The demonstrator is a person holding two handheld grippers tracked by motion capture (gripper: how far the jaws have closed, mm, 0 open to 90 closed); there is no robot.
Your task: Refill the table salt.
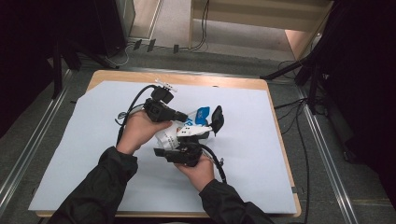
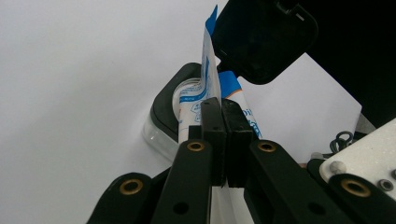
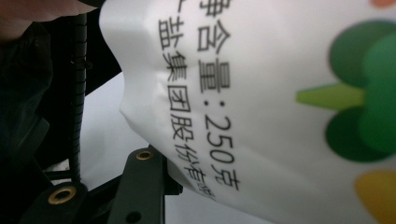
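Both your tools grip the salt bag

Your left tool (image 2: 223,140) pinches the white bag (image 2: 205,100) edge over a black-lidded container (image 2: 163,109); your right tool (image 1: 184,151) holds its body.

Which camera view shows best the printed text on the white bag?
The right gripper view: the white bag is close, and its black print, including "250", is readable. The left gripper view shows the bag's blue-printed edge between the left hand-held gripper's shut jaws. The high view shows it small between both hands.
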